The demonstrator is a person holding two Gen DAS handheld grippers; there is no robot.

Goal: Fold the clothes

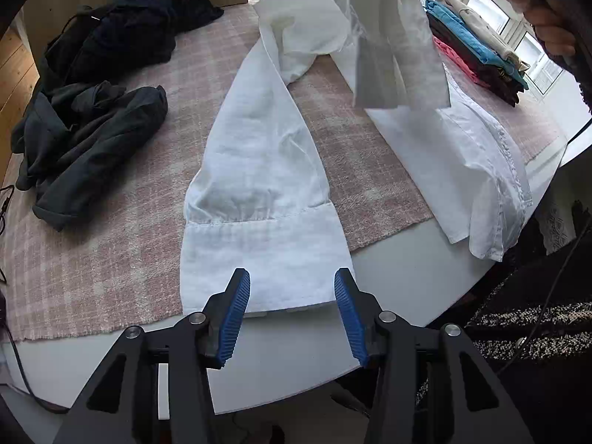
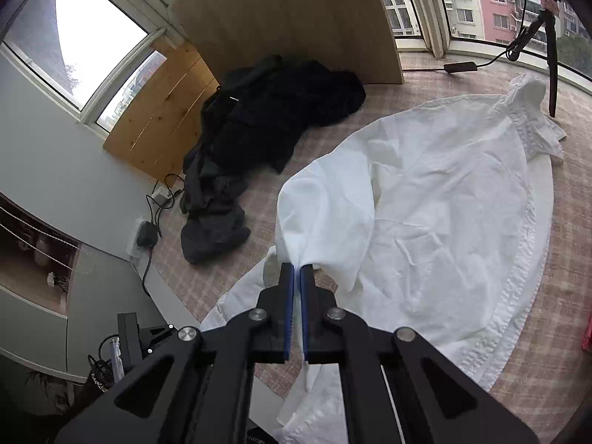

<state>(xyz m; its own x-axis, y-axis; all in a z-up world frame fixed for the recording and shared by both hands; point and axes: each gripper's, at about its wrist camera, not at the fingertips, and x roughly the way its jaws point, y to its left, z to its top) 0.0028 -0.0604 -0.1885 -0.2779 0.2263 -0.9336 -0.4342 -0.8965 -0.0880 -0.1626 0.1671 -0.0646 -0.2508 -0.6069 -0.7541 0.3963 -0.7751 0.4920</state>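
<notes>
White shirt pinched in right tongs, its grasped sleeve tip hidden; left tongs agape over cuff.

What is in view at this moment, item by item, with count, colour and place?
White cotton shirt: one, white, spread across the middle of the table, one part lifted.
Pink checked woven cloth: one, pink, covering the table under the clothes.
Heap of dark crumpled garments: one heap, black and grey, left side.
Stack of folded clothes: one, blue, beige, red and dark, far right.
Light wooden panel: one, standing at the far edge.
Black power adapter with cables: one, beside the table.
Left tongs: open, at the shirt's cuff.
Right tongs: shut on shirt fabric.
</notes>
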